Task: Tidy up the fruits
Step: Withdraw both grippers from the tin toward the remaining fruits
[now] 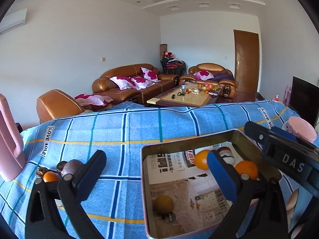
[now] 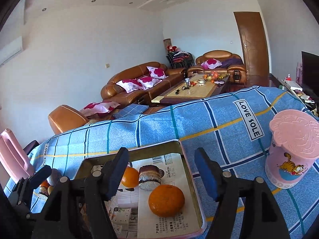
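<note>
A metal tray [image 1: 189,139] lined with newspaper lies on the blue checked cloth. It holds two bright oranges [image 1: 202,159] [image 1: 246,169], a duller orange [image 1: 164,204] and a dark round cake-like piece [image 1: 225,153]. My left gripper [image 1: 157,171] is open wide, spanning the tray's left wall with nothing between its pads. In the right wrist view my right gripper [image 2: 162,175] hangs open above the tray [image 2: 191,189]. An orange [image 2: 166,200] rests on the paper below it, untouched, with a second orange [image 2: 129,177] and the dark piece [image 2: 149,178] behind.
Left of the tray, a small orange [image 1: 49,176] and dark brown round fruits [image 1: 70,167] lie on the cloth. A pink jug [image 1: 10,139] stands at the far left and a pink cartoon cup [image 2: 289,159] at the right. Sofas and a coffee table fill the room behind.
</note>
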Available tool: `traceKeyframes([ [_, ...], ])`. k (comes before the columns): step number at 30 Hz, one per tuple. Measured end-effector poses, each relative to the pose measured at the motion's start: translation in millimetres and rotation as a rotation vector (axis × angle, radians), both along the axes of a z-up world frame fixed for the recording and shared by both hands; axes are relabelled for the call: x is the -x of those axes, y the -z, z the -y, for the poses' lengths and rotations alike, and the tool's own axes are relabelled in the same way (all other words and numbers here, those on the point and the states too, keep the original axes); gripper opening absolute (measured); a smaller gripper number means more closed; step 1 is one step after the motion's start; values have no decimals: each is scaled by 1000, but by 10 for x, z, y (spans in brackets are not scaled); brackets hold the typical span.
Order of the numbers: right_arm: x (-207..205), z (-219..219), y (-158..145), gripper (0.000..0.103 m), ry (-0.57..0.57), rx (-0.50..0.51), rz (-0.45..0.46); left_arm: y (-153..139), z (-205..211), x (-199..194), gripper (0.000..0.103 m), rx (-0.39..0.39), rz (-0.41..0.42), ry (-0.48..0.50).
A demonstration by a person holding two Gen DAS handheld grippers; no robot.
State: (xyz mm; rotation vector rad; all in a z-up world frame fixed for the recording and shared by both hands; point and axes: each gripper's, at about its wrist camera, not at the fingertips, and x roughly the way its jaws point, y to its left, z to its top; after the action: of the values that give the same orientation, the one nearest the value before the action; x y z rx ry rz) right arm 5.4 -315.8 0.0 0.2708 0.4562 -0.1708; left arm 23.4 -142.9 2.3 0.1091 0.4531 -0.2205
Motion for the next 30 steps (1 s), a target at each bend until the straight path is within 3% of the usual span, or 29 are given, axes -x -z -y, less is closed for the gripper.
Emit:
traceKeyframes([
  [5, 127, -95, -72, 71, 81, 94, 73, -27, -108, -42, 103, -13, 20, -64],
  [7, 165, -147, -81, 84, 108, 142, 101, -28, -135, -43, 103, -20, 32, -81],
  [11, 184, -224, -71, 87, 105, 202, 112, 6, -157, 1, 103, -77, 70, -120],
  [30, 423, -347, -61, 87, 152, 169, 98, 53, -527, 108, 103, -14, 3, -114],
])
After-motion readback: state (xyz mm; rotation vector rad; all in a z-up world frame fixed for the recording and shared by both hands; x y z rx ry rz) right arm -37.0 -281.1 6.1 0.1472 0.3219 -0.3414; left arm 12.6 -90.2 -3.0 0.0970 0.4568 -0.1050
